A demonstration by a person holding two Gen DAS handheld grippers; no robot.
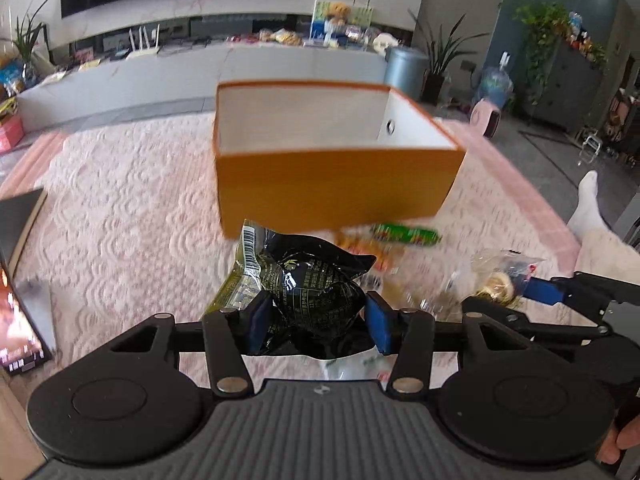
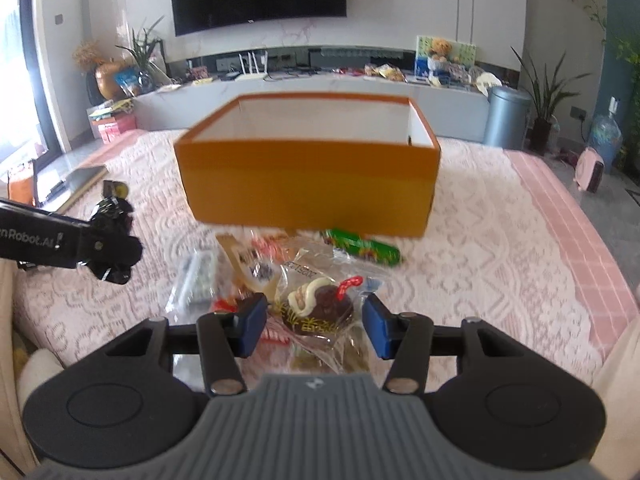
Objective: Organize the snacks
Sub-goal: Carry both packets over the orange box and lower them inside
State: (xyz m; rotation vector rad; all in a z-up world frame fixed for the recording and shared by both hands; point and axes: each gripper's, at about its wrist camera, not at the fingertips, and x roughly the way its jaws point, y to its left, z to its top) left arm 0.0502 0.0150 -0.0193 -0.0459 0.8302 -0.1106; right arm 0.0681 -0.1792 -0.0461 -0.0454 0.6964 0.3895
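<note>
Left view, left tongs [image 1: 316, 320]: I have them clamped on the black pack [image 1: 316, 284], pads pressing its sides, lifted clear of the bed [image 1: 120, 200].
Left view, black pack: crinkled foil, puffed, a barcode flap at upper left; I judge it light, soft and slick, so the grip belongs across the full middle, not on the thin seam.
Left view, box [image 1: 332, 160]: orange outside, white inside, open on top, what I can see of its inside bare; it sits on the bed just beyond the pack.
Left view, pile: blurred snacks lie in front of the box, a green pack [image 1: 406, 234] among them; the right tongs [image 1: 516, 292] reach in from the right near a clear bag.
Right view, right tongs [image 2: 314, 324]: apart, one pad on each side of the pastry bag [image 2: 320, 304], not yet closed on it.
Right view, pastry bag: clear film over a brown pastry; I judge it light and crushable, so I would pinch gently across the body or take the loose film edge.
Right view, rest: the green pack [image 2: 362, 246] lies touching the box [image 2: 308, 184] front; the left tongs [image 2: 112, 236] hold the black pack at far left.
</note>
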